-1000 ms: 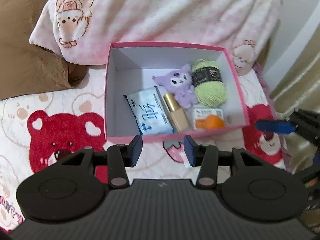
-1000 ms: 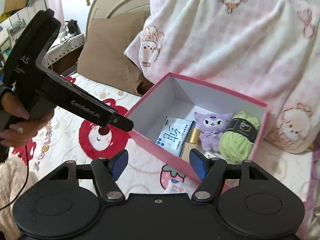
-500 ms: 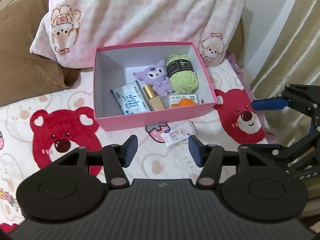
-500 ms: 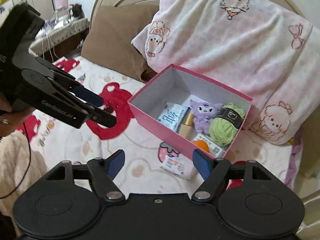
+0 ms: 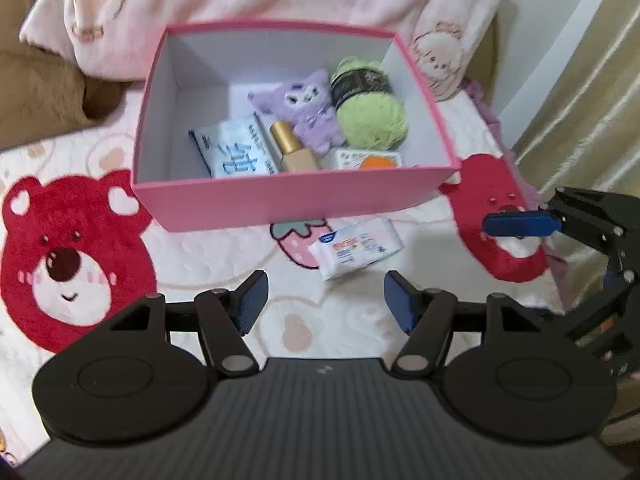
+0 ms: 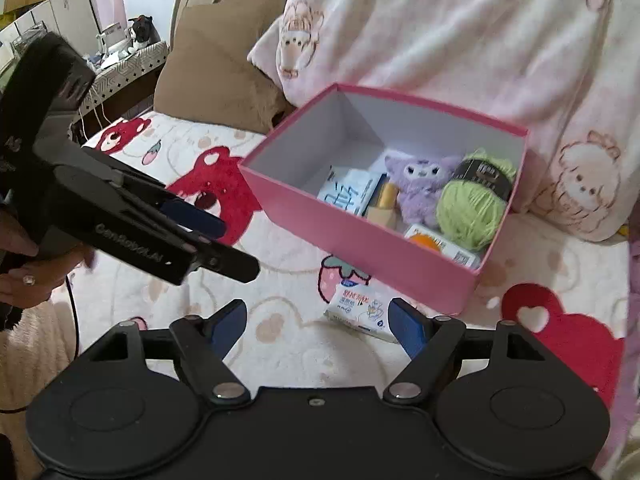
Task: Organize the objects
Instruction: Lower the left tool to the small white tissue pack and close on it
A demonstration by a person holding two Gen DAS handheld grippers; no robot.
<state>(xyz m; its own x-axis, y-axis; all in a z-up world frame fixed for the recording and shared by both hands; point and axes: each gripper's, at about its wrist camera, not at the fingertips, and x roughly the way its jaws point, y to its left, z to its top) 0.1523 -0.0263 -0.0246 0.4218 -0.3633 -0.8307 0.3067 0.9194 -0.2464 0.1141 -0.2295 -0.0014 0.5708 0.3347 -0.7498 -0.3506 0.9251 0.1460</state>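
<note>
- The left claw [image 5: 325,300] is opening, its blue pads [image 5: 253,300] standing moderately apart with nothing between them; they touch nothing and hang over the bedspread [image 5: 224,256] printed with red bears.
- Just beyond the left claw's gap, slightly toward its right pad, lies a small white tissue pack [image 5: 355,247] flat on the bedspread, close to the front wall of the pink box [image 5: 296,200] but apart from it.
- The right claw [image 6: 316,325] is spread wider than the left, empty, with bare bedspread between its pads.
- In the right wrist view the same tissue pack [image 6: 362,311] sits just ahead of the right-hand pad [image 6: 404,330], which overlaps the pack's edge in the picture; whether it touches cannot be told.
- The left claw [image 6: 204,236] shows in the right wrist view from the side, held by a hand [image 6: 24,276] at the left edge, its fingers pointing toward the box and over the bedspread, well short of the pack.
- The right claw shows at the right edge of the left wrist view, one blue pad [image 5: 518,225] over a red bear print.
- Inside the pink box [image 6: 360,236], which is open at the top: a blue-and-white tissue packet [image 5: 236,152], a gold-capped bottle [image 5: 292,148], a purple plush toy [image 5: 308,108], a ball of green yarn [image 5: 370,114], and a small white packet with an orange spot [image 5: 370,159] at the front wall.
- Behind the box lean a pink patterned pillow [image 6: 460,28] and a brown pillow [image 6: 216,64].
</note>
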